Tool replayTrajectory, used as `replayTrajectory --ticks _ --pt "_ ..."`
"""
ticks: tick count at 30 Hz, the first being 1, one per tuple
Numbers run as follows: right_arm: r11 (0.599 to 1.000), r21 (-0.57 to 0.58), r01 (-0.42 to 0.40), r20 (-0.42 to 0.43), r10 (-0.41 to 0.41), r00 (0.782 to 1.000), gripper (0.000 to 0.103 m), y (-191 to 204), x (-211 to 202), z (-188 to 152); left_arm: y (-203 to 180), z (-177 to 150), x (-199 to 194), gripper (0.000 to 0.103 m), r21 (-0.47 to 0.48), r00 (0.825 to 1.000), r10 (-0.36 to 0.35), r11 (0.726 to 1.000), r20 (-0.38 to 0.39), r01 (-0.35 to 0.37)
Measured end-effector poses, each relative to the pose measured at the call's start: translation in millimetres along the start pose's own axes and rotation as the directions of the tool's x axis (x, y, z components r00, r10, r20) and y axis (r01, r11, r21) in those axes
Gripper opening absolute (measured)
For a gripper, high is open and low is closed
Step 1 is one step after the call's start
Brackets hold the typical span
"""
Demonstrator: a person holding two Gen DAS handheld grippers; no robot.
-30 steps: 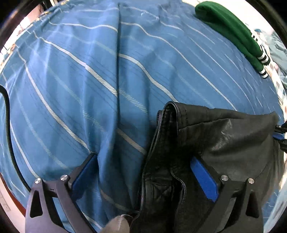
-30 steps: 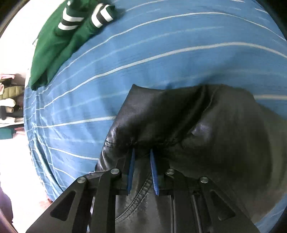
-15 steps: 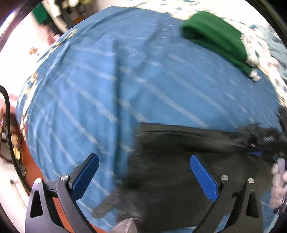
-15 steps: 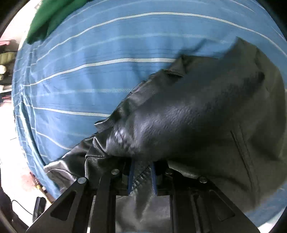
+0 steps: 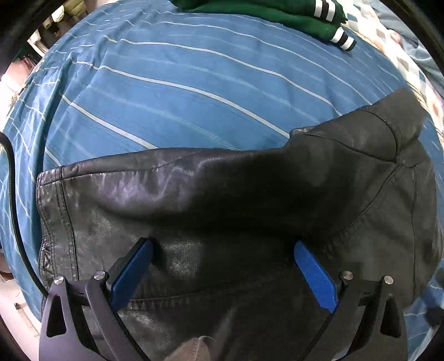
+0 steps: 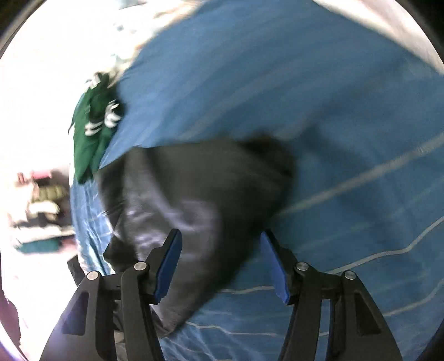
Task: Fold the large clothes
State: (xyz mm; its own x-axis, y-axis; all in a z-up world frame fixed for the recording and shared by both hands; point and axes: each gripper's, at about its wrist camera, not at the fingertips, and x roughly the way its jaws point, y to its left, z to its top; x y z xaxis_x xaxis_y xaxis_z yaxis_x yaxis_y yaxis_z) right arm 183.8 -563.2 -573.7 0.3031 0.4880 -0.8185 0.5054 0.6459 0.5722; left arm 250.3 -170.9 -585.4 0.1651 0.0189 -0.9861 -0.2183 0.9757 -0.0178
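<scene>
A black leather jacket (image 5: 222,200) lies spread on a blue striped bedspread (image 5: 166,83). My left gripper (image 5: 222,250) is open and hovers over the jacket's lower part, holding nothing. In the right wrist view the jacket (image 6: 194,194) looks blurred from motion. My right gripper (image 6: 220,241) is open over the jacket's edge and holds nothing. The bedspread (image 6: 333,111) fills the right of that view.
A folded green garment with white-striped cuffs (image 5: 277,14) lies at the far edge of the bed, also in the right wrist view (image 6: 91,133). A black cable (image 5: 11,194) runs along the bed's left edge. Clutter (image 6: 41,200) sits beyond the bed.
My right gripper was shut on the jacket and has opened and let it go. The jacket now lies flatter and wider. My left gripper has moved over it.
</scene>
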Motion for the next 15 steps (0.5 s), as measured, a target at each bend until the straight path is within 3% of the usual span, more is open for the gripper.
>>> replayTrajectory --ticks 3,5,9,10,11,15 --pt "0.985 0.061 -0.164 -0.011 0.165 0.986 0.061 -28.3 31.3 12.5 2.2 -3.1 -3.4 0.103 0.025 1.0 -0.001 1.0 0.013 0.0" --pt "0.955 0.092 -0.284 -0.018 0.286 0.958 0.061 -40.5 48.6 22.1 3.7 -5.9 -4.8 0.103 0.028 1.0 -0.009 1.0 0.005 0.009" --pt "0.941 0.071 -0.33 -0.002 0.33 0.944 0.064 -21.6 74.3 36.9 0.4 -2.1 -5.0 0.103 0.06 1.0 0.003 0.998 0.015 -0.004" --pt "0.941 0.059 -0.332 0.007 0.332 0.943 0.052 -15.4 76.0 37.7 -0.5 -1.1 -5.0 0.103 0.07 1.0 0.007 0.998 0.019 -0.009" --pt "0.939 0.053 -0.339 0.02 0.338 0.941 0.03 -10.9 76.3 36.9 -1.0 -0.6 -5.3 0.103 0.077 1.0 0.012 0.997 0.024 -0.013" --pt "0.923 0.046 -0.382 0.085 0.377 0.922 0.019 2.3 49.9 33.3 -18.1 3.2 -8.2 0.103 0.128 0.999 0.028 0.991 0.043 -0.033"
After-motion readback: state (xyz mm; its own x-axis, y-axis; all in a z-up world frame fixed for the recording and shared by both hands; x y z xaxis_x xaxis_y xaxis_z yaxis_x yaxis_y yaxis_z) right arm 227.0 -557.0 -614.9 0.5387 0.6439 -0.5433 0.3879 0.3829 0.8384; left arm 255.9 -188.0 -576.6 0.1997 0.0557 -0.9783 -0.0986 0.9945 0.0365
